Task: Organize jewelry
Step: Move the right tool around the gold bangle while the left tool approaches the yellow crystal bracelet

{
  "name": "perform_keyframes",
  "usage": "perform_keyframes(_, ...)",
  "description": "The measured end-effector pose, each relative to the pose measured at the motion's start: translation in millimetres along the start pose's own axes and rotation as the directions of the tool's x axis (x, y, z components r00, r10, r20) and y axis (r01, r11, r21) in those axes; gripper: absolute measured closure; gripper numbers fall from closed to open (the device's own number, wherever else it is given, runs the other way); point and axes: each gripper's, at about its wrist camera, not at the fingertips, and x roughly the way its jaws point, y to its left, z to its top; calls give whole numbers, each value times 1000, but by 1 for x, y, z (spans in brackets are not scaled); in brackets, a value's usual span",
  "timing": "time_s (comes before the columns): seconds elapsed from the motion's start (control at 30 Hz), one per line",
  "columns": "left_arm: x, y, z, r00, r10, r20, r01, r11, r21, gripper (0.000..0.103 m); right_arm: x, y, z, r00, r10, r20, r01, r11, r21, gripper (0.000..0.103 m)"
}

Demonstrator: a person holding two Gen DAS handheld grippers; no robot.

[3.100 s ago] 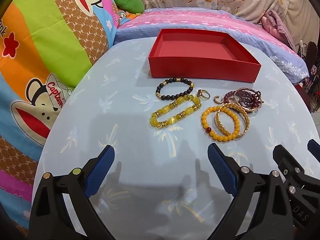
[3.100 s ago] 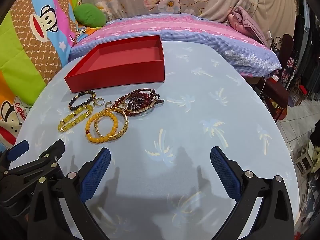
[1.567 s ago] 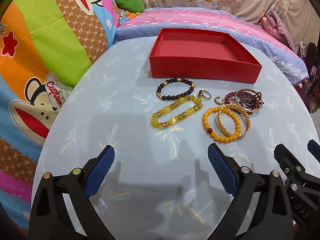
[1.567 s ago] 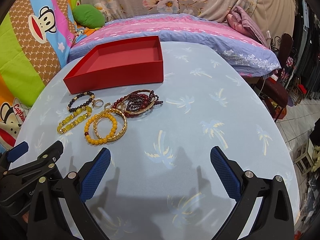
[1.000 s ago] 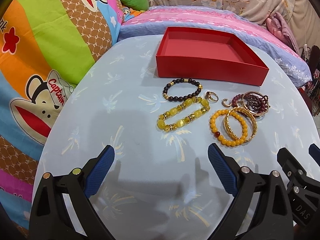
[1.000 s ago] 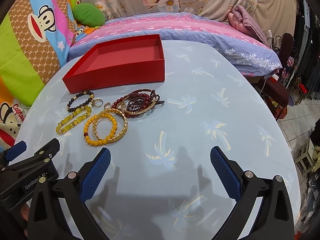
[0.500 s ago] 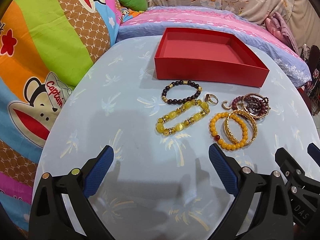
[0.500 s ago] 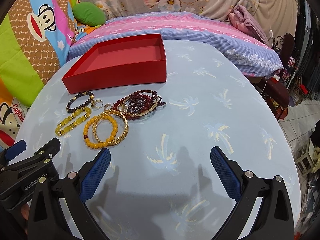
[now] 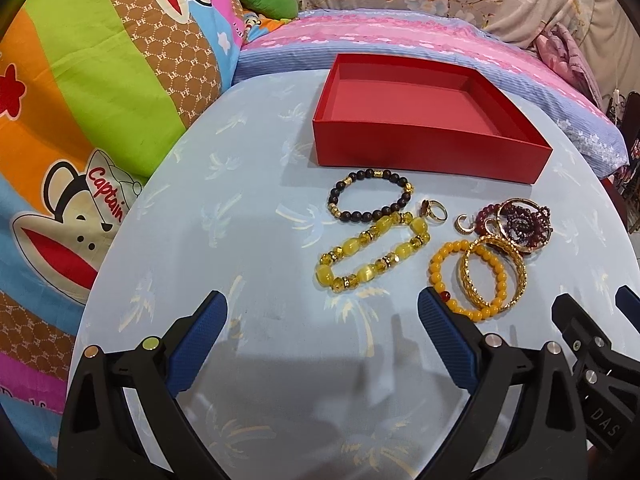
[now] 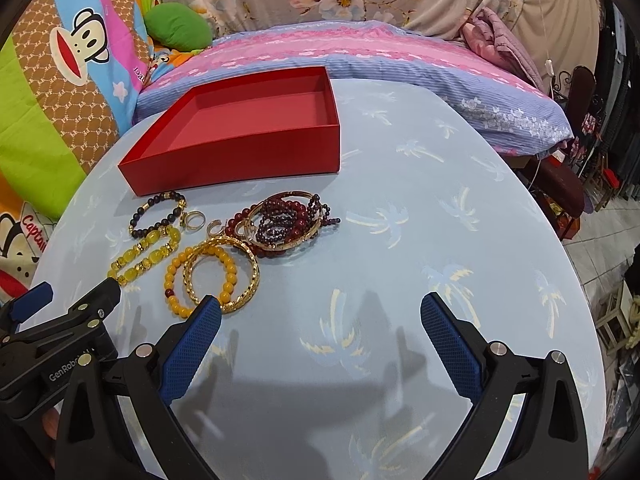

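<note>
An empty red box [image 9: 424, 120] [image 10: 248, 128] stands at the far side of the round table. In front of it lie a black bead bracelet [image 9: 370, 197] [image 10: 158, 210], a yellow bead bracelet [image 9: 372, 254] [image 10: 144, 256], a gold ring [image 9: 434, 210] [image 10: 194, 220], an orange bead bracelet [image 9: 468, 276] [image 10: 200, 276] overlapping a gold bangle [image 9: 494, 272] [image 10: 224, 276], and a dark red bead pile [image 9: 520, 222] [image 10: 286, 218]. My left gripper [image 9: 322, 320] hangs open just short of the yellow bracelet. My right gripper [image 10: 320, 320] is open, its left pad at the gold bangle's near edge.
The table [image 9: 240, 208] wears a light blue cloth with palm prints. Bright cartoon bedding [image 9: 80, 100] rises to the left, and a pink-and-purple pillow [image 10: 360, 52] lies behind. A dark chair [image 10: 568, 184] and tiled floor lie off the right edge.
Both grippers have crept forward towards the jewellery, which now lies closer to the pads. Both stay open and nothing on the table has moved.
</note>
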Motion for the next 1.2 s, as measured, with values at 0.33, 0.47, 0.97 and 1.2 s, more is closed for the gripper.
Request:
perform_keyframes(0.33, 14, 13, 7, 999, 21, -26, -22, 999, -38, 11, 8, -3, 4, 1000, 4, -14, -3, 1000, 7, 7)
perform_keyframes(0.47, 19, 25, 10, 999, 33, -33, -35, 997, -65, 11, 13, -2, 7, 1000, 7, -21, -7, 1000, 8, 7)
perform_keyframes(0.97, 25, 32, 12, 999, 14, -34, -15, 999, -44, 11, 27, 25, 15, 996, 79, -50, -82, 996, -45, 14)
perform_keyframes(1.2, 30, 47, 10, 998, 37, -49, -41, 996, -74, 11, 36, 33, 14, 991, 108, -81, -112, 992, -52, 20)
